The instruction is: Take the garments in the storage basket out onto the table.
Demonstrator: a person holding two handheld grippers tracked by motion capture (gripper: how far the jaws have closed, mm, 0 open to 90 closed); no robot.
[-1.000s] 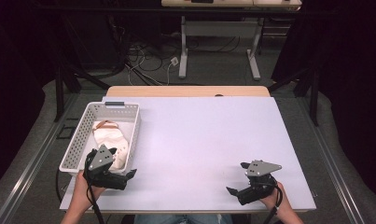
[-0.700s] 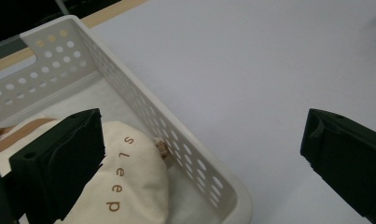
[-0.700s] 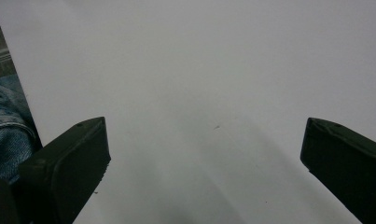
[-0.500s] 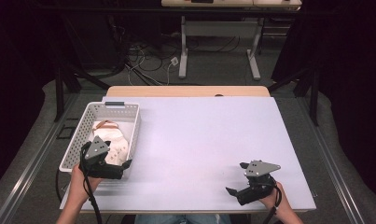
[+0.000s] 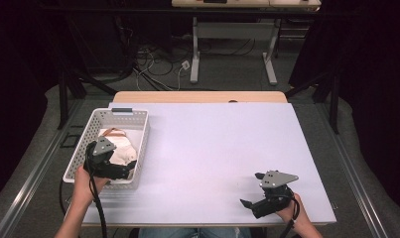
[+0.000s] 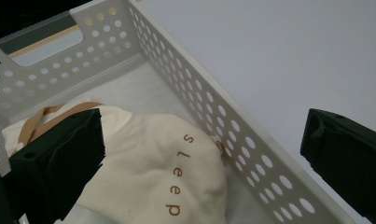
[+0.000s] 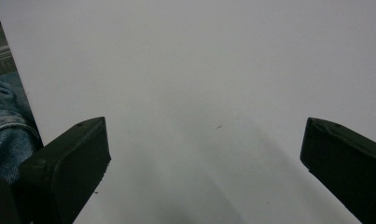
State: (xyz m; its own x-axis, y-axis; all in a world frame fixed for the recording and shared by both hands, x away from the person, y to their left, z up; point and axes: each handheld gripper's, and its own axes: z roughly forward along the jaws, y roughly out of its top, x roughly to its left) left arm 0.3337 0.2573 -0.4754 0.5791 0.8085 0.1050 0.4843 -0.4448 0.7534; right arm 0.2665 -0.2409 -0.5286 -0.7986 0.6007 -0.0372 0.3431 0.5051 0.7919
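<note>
A dark room with cables and desk legs lies behind a broad white table (image 5: 222, 148), bare over most of its top. At its left edge stands a white perforated basket (image 5: 143, 144), long axis running away from the person, handle slot at the far end. Inside it, toward the near half, lies a cream cloth pouch (image 6: 167, 163) printed "sleep" with a tan drawstring (image 6: 41, 116) trailing toward the far left corner. The left gripper (image 5: 125, 166) hovers at the basket's near right corner, jaws spread wide — one over the pouch, the other outside the side wall, so the wall stands between them. The pouch sits just ahead of and below this claw, slightly to its left; the grasp likely turns on shifting left so both jaws clear the rim and drop inside. The basket's walls hem the pouch closely, while the table to the right offers plenty of free room. The right gripper (image 5: 252, 194), also spread and holding nothing, rests well apart near the table's front right — clearly the farther hand.
</note>
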